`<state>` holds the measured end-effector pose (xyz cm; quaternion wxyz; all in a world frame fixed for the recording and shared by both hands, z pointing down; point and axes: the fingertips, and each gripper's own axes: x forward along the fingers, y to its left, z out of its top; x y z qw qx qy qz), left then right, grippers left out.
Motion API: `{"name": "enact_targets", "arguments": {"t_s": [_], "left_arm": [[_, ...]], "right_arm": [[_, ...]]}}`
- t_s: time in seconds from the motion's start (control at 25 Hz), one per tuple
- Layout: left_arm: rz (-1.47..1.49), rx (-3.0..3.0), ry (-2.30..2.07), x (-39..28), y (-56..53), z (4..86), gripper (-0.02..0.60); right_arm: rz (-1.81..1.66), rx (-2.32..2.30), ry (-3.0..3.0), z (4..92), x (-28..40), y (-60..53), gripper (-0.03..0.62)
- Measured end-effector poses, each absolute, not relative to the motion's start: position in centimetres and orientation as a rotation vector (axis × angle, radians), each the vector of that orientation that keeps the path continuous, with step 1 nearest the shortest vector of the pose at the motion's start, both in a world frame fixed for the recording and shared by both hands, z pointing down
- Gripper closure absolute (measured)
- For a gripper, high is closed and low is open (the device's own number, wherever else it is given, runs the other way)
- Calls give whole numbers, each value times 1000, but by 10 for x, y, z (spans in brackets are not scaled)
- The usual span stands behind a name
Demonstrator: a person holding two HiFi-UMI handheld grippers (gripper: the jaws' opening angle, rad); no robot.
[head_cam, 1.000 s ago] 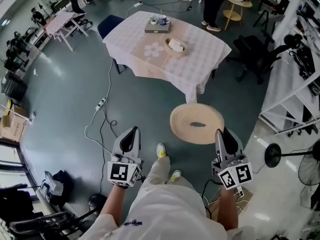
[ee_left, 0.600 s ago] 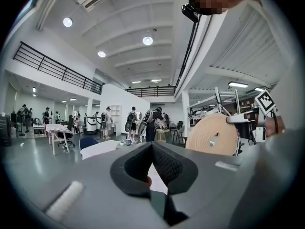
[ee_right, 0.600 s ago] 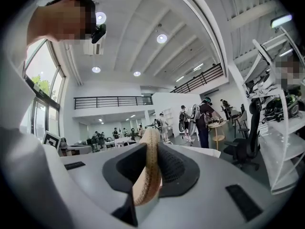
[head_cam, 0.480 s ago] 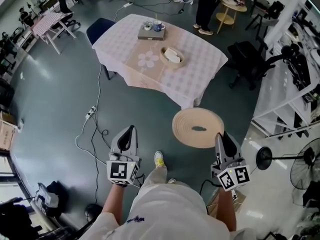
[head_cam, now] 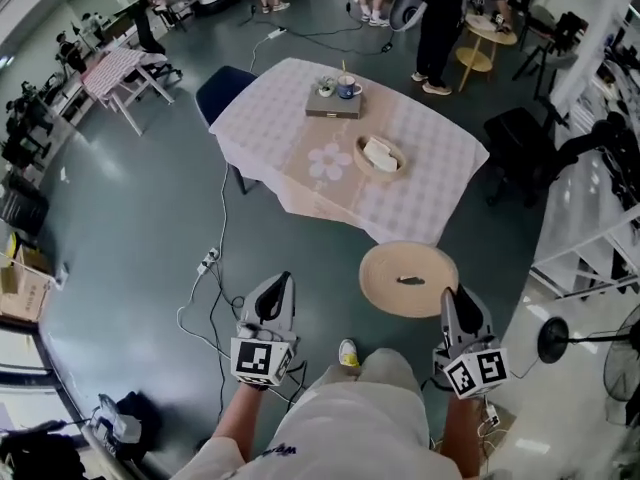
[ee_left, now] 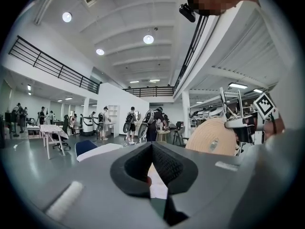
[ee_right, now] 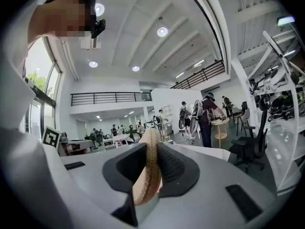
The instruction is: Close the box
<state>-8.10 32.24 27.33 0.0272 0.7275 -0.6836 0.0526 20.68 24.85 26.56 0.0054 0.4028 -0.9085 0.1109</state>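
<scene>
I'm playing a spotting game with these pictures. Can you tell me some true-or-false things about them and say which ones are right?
1. The right gripper has a round woven lid between its jaws. True.
2. The left gripper is carrying a ball. False: its jaws are together with nothing between them.
3. The woven basket on the table is already covered. False: it is open, with something white inside, and the lid is in the right gripper, away from the table.
4. A blue mug sits on a grey tray on the table. True.
</scene>
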Motion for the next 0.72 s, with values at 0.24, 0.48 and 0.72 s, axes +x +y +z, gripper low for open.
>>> {"name": "enact_targets", "arguments": {"t_s": [0.24, 0.48, 0.72], "left_arm": [[158, 2259, -2123, -91, 283, 264, 580], [157, 2265, -2076, -99, 242, 288, 580], [180, 2250, -2053, -120, 175, 321, 580]], "right_arm": [[362, 1264, -2817, 272, 198, 220, 520], [353, 1293, -2776, 282, 194, 189, 520], [348, 1321, -2737, 297, 184, 136, 520]]}}
